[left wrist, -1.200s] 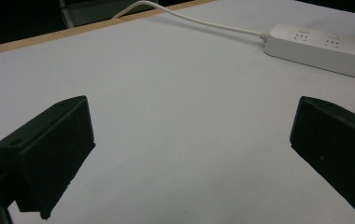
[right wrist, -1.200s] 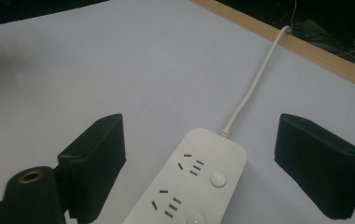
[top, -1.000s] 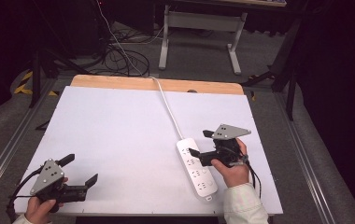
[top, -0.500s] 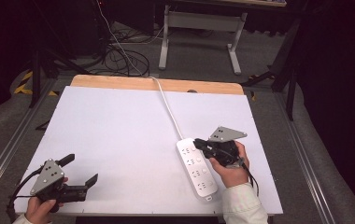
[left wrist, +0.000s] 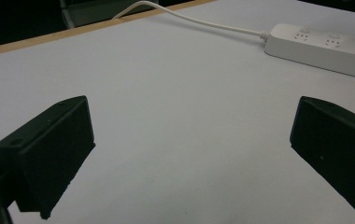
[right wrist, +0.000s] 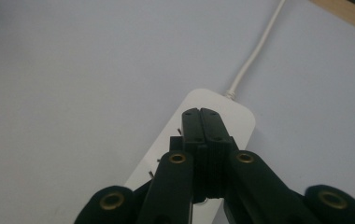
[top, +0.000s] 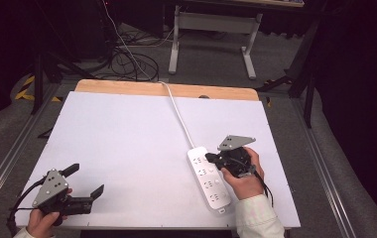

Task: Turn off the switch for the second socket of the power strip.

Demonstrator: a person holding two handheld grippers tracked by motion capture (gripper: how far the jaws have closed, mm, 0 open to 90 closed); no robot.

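- Over the last second our right gripper (top: pixel 210 158) had come down and in from just beside the power strip (top: pixel 209 183), until its tip stood over the cord end of the strip.
- In the right gripper view its jaws were pressed flat together with nothing between them, pointing down at the strip's top face near where the white cord (right wrist: pixel 255 56) enters.
- The power strip itself had not shifted: it lay flat on the white table (top: pixel 127 144), right of centre and toward our near edge, its cord running off to the far wooden edge.
- Our left gripper (top: pixel 85 181) had stayed at the near left corner, well apart from the strip, jaws spread wide and holding nothing.
- We judged that closed jaws lowered onto the strip meant a press with the tip, probably on a switch or button at that end, rather than a grasp; whether the tip already touched we could not tell.
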